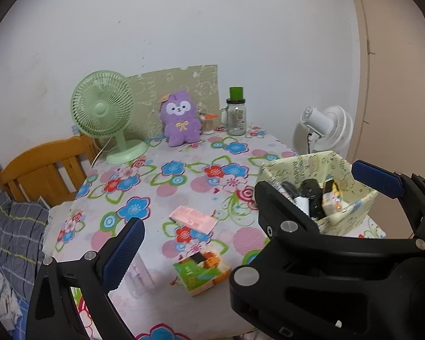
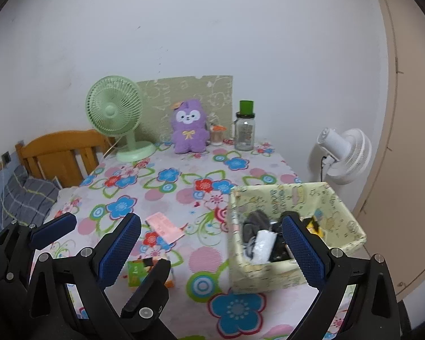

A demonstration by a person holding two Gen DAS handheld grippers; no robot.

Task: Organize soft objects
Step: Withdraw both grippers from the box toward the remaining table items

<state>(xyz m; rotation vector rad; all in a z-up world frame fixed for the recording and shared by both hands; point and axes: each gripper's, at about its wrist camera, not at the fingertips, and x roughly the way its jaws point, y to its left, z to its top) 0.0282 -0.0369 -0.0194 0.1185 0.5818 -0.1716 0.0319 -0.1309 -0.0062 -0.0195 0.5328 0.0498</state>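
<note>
The table point(image 2: 167, 187), under a flowered cloth, fills the middle of the room, its far edge against the white wall point(image 2: 212, 28) and its left edge beside a wooden bed frame point(image 2: 59, 153). A broad bare stretch of cloth lies between the far row of things and the near ones. At the right edge sits a fabric basket point(image 2: 340, 212) with dark items inside. The purple plush toy point(image 2: 189, 126) sits upright at the far edge, between a green fan point(image 2: 114, 110) and a jar point(image 2: 244, 130). A pink packet point(image 2: 165, 226) and a green packet point(image 1: 201, 272) lie near the front. Both tools hover low over the near edge, side by side: the left gripper point(image 1: 232, 221) spread wide, holding nothing, and the right gripper point(image 2: 212, 243) likewise spread, one finger over the basket.
</note>
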